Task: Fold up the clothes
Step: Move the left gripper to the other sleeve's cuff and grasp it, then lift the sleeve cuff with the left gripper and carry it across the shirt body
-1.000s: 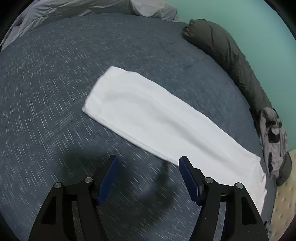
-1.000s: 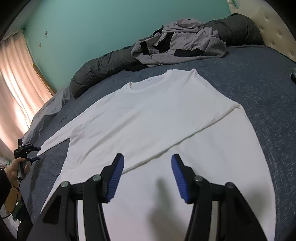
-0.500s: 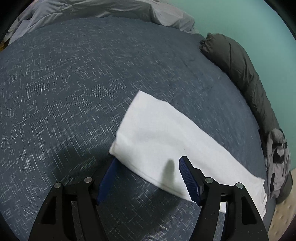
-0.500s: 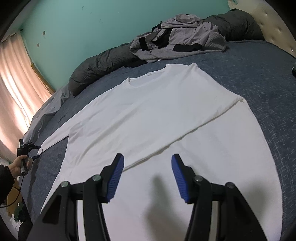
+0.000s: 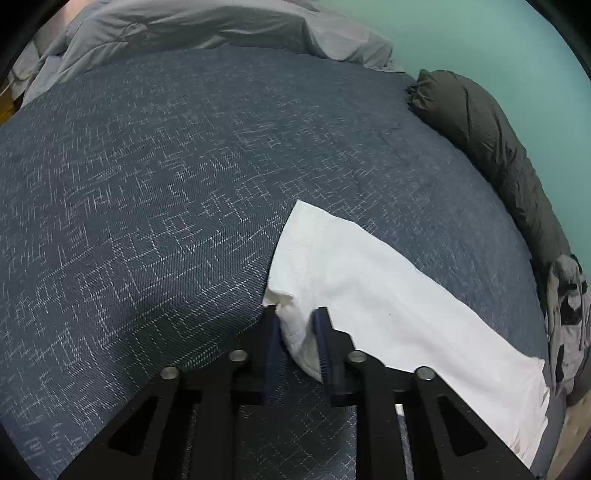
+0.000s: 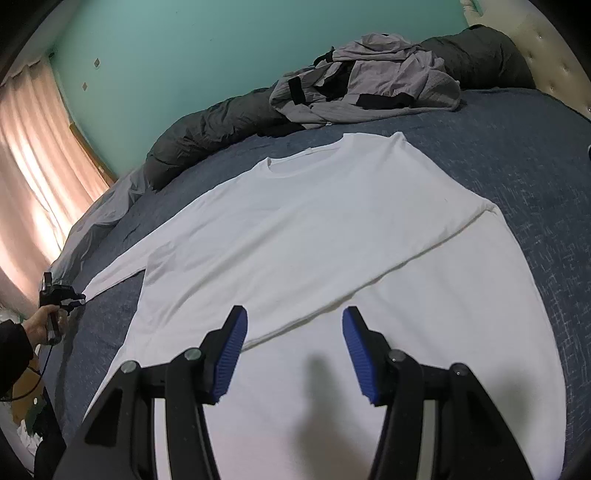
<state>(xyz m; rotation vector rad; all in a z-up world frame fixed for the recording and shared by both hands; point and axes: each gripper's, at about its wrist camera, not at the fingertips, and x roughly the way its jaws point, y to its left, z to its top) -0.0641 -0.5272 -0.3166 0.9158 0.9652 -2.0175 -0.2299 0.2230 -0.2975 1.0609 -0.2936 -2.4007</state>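
A white long-sleeved shirt lies spread flat on the blue bed cover, with one sleeve folded across its body. Its other sleeve stretches out over the cover toward the bed's edge. My left gripper is closing its jaws on that sleeve's cuff, and the cloth is bunched between the blue pads. In the right wrist view that gripper is small at the far left, in a person's hand. My right gripper hovers open over the shirt's lower body, with nothing between its fingers.
A grey and black jacket is heaped on a dark rolled duvet along the green wall. A pale grey blanket lies at the bed's far end. A padded headboard and a pink curtain border the bed.
My left gripper moved up to the end of the sleeve and shut its jaws on the cuff, bunching the cloth. The right gripper has stayed open in the same place.
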